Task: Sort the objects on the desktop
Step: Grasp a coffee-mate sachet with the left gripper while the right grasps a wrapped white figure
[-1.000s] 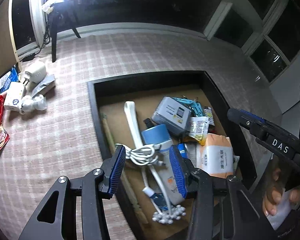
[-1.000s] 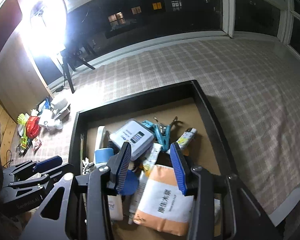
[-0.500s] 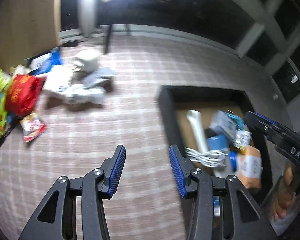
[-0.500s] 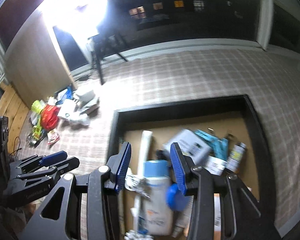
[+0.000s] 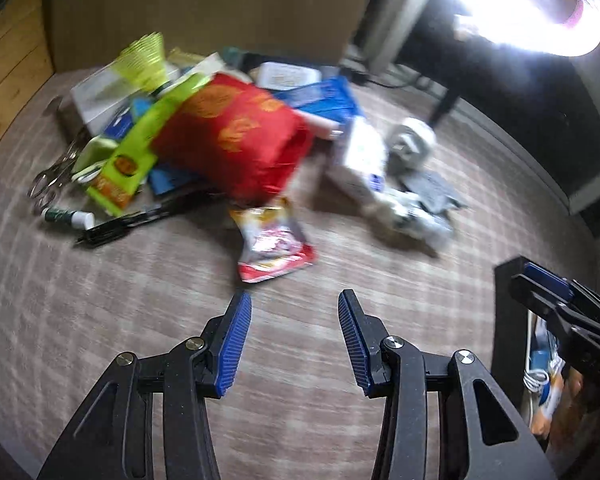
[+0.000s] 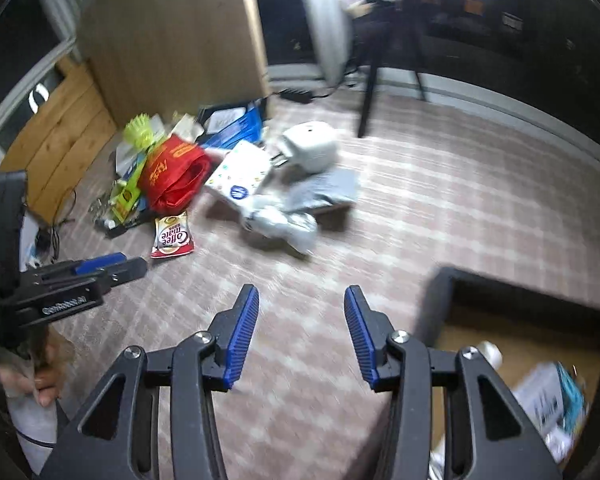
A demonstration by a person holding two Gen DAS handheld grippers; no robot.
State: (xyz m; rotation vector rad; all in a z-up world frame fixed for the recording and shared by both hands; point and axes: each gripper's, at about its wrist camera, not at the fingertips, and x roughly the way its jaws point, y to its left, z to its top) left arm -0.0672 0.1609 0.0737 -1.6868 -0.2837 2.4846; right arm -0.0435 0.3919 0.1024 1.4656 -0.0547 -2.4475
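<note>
The left gripper (image 5: pixel 294 304) hangs over bare checked cloth (image 5: pixel 140 320) with its jaws spread and nothing between them. The right gripper (image 6: pixel 300 300) is over the same cloth; its jaws are opening and the gap is empty too.

Between the two grippers and the heap of objects there is a wide free strip of cloth. The nearest thing is the coffee sachet (image 5: pixel 274 246), which lies alone just in front of the left fingertips, apart from them. Behind it sits the red bag (image 5: pixel 236 140), leaning on a green packet (image 5: pixel 132 152), with scissors (image 5: pixel 52 176) and a small tube (image 5: pixel 70 216) at the heap's left edge, near the wooden wall. To the right, a white box (image 5: pixel 362 160) and a white round device (image 5: pixel 412 146) lie close together.

The black tray (image 6: pixel 444 296) stands at the right; its corner rises near the right gripper's right finger.

The right view shows the tray's brown floor and a boxed item (image 6: pixel 548 400) inside. The left view shows only the tray's dark edge, but gives the scissors and tube clearly.
</note>
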